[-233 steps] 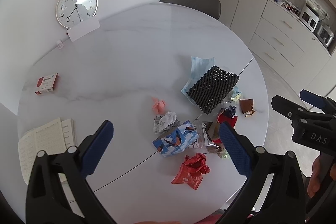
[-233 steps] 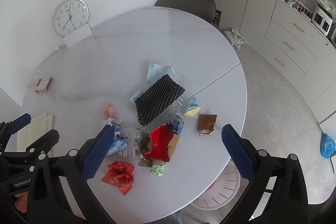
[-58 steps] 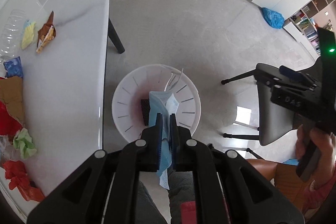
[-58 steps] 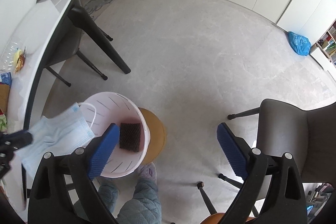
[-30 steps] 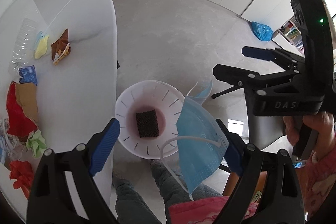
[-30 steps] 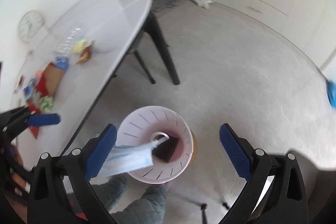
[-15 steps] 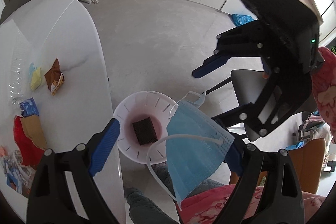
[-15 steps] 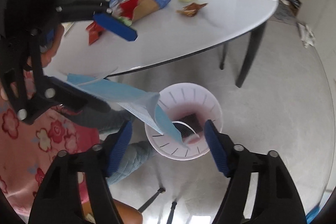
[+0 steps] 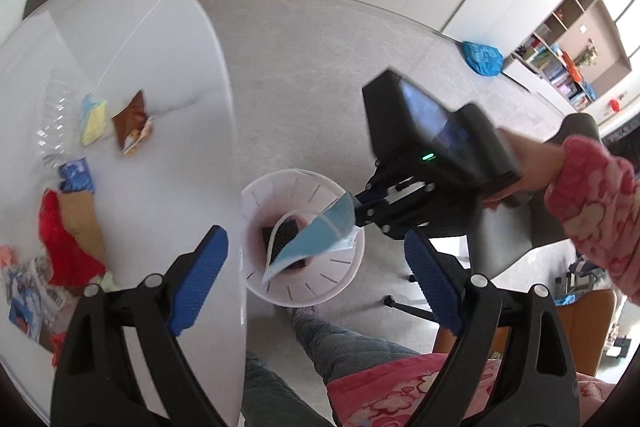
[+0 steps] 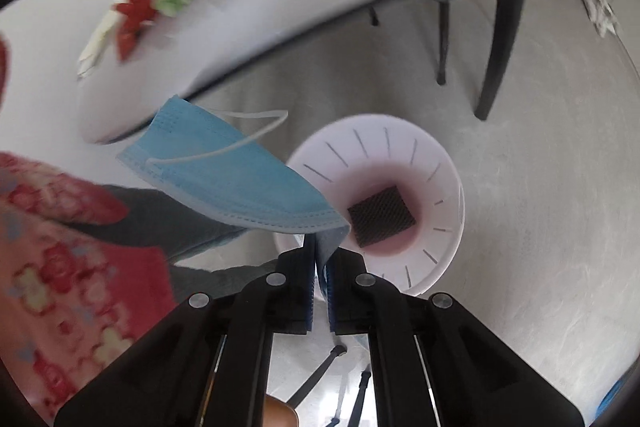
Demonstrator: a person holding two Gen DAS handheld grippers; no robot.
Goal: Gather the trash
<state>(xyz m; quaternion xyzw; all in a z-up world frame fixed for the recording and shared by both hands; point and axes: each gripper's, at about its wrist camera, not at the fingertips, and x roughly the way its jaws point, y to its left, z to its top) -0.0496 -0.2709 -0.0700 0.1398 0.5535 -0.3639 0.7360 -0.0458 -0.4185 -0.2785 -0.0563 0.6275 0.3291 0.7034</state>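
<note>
The blue face mask (image 10: 240,183) has passed from the left hand-held gripper (image 9: 316,279) to the right hand-held gripper (image 10: 319,267), whose jaws have clamped shut on one corner. The left one now stands wide and empty at the bottom of its frame. The mask hangs over the white bin (image 9: 340,275) at centre, where a dark mesh pad (image 10: 380,217) lies. More trash (image 9: 68,235) sits on the worktop (image 9: 160,131) at left.

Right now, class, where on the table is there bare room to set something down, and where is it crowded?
The table is bare from its far rounded end to the brown wrapper, and along its edge beside the white bin. Its near end is crowded: the red wrapper, cardboard and other scraps lie bunched there.
</note>
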